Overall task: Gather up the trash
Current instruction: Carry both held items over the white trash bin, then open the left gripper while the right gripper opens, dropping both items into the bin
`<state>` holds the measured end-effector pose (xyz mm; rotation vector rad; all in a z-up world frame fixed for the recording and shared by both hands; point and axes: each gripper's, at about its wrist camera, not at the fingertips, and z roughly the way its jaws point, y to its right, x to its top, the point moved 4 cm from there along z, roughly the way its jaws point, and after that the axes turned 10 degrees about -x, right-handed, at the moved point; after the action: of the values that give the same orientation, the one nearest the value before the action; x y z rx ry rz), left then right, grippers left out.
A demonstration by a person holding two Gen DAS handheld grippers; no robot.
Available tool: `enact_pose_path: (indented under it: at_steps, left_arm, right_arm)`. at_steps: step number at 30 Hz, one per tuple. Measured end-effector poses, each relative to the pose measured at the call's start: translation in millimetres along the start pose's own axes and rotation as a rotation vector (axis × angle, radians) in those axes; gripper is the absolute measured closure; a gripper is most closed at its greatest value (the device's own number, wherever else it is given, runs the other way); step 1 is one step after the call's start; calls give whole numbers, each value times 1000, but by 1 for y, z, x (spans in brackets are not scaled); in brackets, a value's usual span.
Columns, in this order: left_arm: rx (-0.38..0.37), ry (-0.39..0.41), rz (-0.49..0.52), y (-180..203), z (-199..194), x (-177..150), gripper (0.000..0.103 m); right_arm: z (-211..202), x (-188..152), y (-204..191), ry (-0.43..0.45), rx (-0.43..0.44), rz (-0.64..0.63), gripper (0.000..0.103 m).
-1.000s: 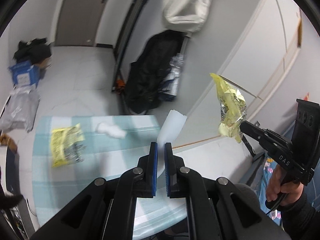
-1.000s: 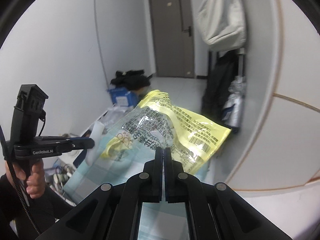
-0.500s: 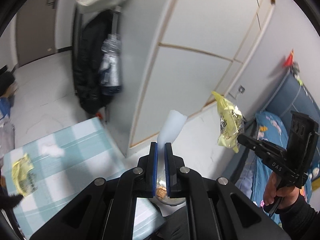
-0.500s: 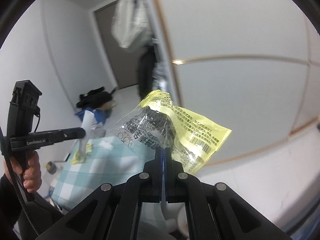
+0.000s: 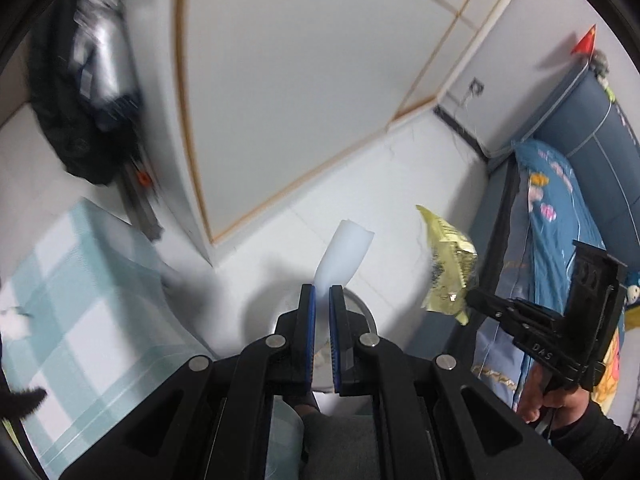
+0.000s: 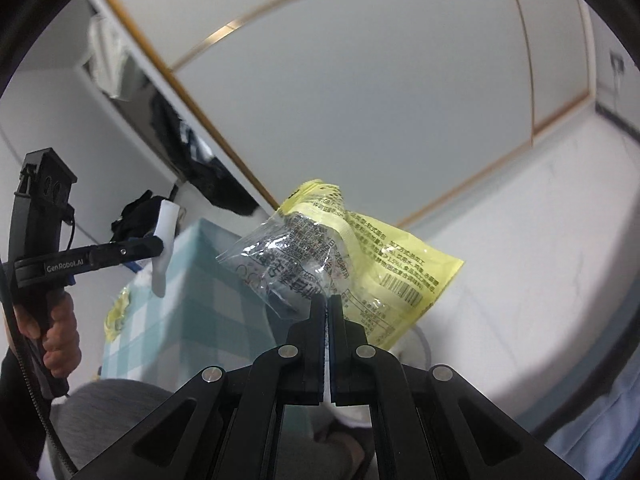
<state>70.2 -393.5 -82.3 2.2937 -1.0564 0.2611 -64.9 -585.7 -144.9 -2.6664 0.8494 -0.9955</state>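
My left gripper (image 5: pixel 322 293) is shut on a white crumpled strip (image 5: pixel 347 254) that sticks up past its fingers. To its right, my right gripper (image 5: pixel 474 300) holds a yellow snack wrapper (image 5: pixel 450 264) by one corner. In the right wrist view the right gripper (image 6: pixel 327 300) is shut on that yellow and clear wrapper (image 6: pixel 384 256). The left gripper (image 6: pixel 158 245) is at the left there with the white strip (image 6: pixel 165 236). A round white bin (image 5: pixel 366 312) shows just below both grippers, mostly hidden by the fingers. Another yellow wrapper (image 6: pixel 116 312) lies on the checked table (image 6: pixel 208 280).
The teal checked table (image 5: pixel 80 300) stands at the left with a white tissue (image 5: pixel 12 320) on it. White wardrobe doors (image 5: pixel 300 80) are ahead and dark clothes (image 5: pixel 80 112) hang at the left. A bed with blue bedding (image 5: pixel 560 220) is at the right. A grey trouser leg (image 6: pixel 120 404) is below.
Both grippers have swung away from the table, rightward and down toward the floor by the wardrobe, each still holding its piece of trash. The table has slid to the left edge and the bin has appeared.
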Motion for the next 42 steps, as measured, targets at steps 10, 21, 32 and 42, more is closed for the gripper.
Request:
enact_pose_path:
  at_steps: [10, 21, 32, 42]
  left_arm:
    - [-7, -290, 14, -1, 102, -15, 100]
    - [-14, -517, -24, -23, 171, -41, 99]
    - [-27, -596, -125, -42, 204, -56, 96]
    - [-28, -621, -223, -56, 215, -62, 96]
  right_arm:
    - [83, -34, 38, -176, 26, 178, 102]
    - [144, -75, 58, -344, -5, 247, 102]
    - [182, -92, 53, -432, -33, 255, 100]
    - [198, -101, 37, -472, 10, 240, 96]
